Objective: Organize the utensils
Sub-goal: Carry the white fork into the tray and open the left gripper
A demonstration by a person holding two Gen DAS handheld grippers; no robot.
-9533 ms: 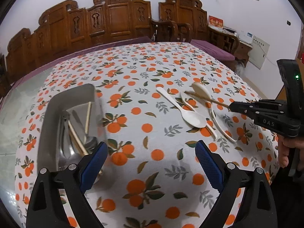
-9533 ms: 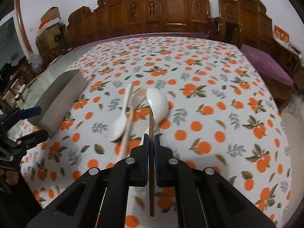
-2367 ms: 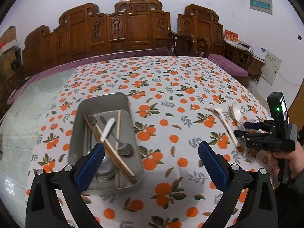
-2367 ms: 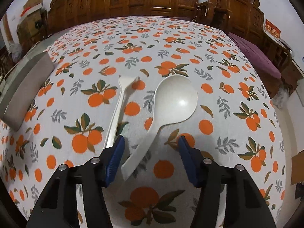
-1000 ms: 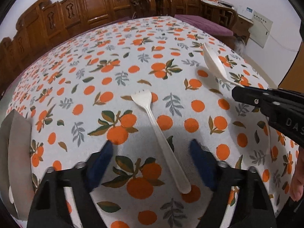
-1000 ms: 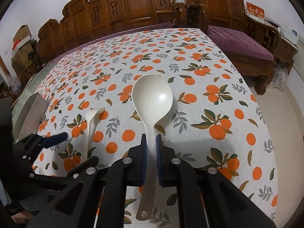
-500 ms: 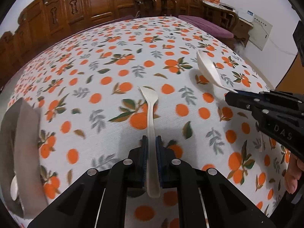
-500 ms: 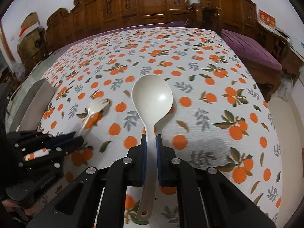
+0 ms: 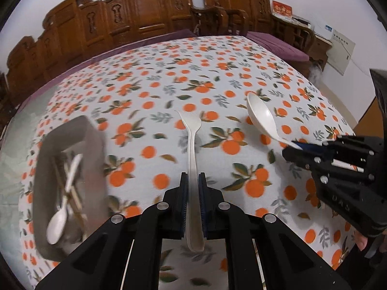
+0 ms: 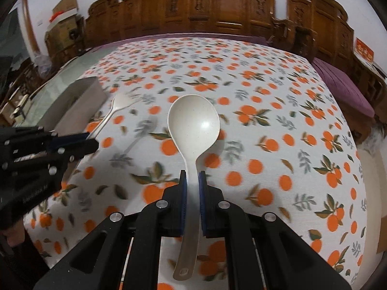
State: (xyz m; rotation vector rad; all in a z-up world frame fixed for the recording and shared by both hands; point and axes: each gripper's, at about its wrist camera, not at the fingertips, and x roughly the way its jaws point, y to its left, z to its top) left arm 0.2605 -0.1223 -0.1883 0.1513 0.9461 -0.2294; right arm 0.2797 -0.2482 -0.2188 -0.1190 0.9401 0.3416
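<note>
My left gripper [image 9: 192, 181] is shut on the handle of a white plastic fork [image 9: 192, 140] and holds it above the tablecloth, tines pointing away. My right gripper [image 10: 192, 181] is shut on the handle of a large white ladle spoon [image 10: 193, 123], bowl facing up, also lifted off the table. The right gripper [image 9: 293, 146] with the spoon [image 9: 261, 117] shows at the right of the left wrist view. The left gripper [image 10: 93, 142] with the fork [image 10: 121, 102] shows at the left of the right wrist view. The grey metal tray [image 9: 92, 140] lies at the left.
The tray holds a white spoon [image 9: 58, 222], chopsticks and metal utensils. It also shows in the right wrist view [image 10: 79, 101]. The orange-print tablecloth [image 9: 217, 77] covers the table. Carved wooden chairs [image 9: 150, 12] stand along the far edge. The table's right edge drops to the floor [image 10: 377, 181].
Both grippers have lifted with their utensils and swung left toward the tray. The tray's inside has come into the left wrist view.
</note>
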